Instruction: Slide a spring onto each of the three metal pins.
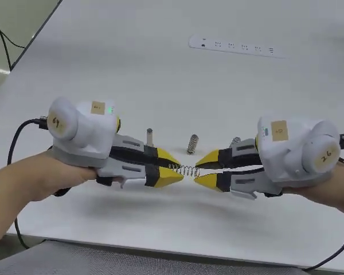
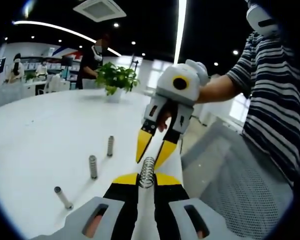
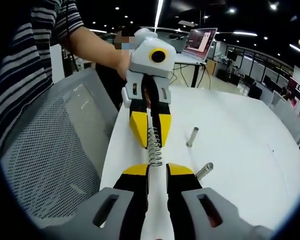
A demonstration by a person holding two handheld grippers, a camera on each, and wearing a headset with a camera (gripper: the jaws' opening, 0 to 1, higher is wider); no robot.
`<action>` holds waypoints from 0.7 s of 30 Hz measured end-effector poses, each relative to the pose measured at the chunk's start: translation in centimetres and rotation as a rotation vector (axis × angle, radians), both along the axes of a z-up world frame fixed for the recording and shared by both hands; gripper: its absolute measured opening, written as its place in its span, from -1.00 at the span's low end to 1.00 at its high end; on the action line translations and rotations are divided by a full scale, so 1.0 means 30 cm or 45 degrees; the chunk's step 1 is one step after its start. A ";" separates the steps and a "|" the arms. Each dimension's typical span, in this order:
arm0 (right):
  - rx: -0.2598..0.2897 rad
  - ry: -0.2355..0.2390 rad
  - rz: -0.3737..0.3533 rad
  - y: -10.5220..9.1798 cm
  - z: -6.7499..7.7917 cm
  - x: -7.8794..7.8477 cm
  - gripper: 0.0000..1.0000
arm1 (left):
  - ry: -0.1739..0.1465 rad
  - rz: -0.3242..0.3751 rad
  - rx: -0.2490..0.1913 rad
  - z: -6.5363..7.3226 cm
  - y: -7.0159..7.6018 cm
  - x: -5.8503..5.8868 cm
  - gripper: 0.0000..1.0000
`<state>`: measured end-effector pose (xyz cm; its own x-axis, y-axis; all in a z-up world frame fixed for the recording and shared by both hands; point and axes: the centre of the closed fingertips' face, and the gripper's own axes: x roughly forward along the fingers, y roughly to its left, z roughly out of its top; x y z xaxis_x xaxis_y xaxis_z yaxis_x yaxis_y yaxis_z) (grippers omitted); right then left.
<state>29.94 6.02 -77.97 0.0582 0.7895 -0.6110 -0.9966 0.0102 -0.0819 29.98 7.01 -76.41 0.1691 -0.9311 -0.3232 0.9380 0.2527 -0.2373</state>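
Spring (image 1: pixel 186 169) held in the air, in front of the pins.

Head view: your left hand-held gripper (image 1: pixel 179 171) pinches one end of it. The right hand-held gripper (image 1: pixel 198 171) is slightly spread around the other end, and behind it a far pin (image 1: pixel 235 140) is half hidden. Left gripper view: the spring looks light and soft and may bend or slip, so take it close to one end. Right gripper view: a bare pin (image 3: pixel 192 136) stands beyond your jaws, to the right.

The spring (image 1: pixel 186 169) is bright, bare metal wire. The left gripper (image 1: pixel 182 171) and right gripper (image 1: pixel 196 171) have smooth, glossy white plastic housings and matt yellow jaw tips. The 1 bare pin (image 1: pixel 149 137) is dull grey metal. The table (image 1: pixel 160 69) is smooth matt white.
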 end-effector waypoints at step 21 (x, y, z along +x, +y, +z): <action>0.024 -0.037 0.021 0.033 0.048 0.014 -0.87 | -0.003 -0.011 0.047 -0.017 0.009 0.021 -0.94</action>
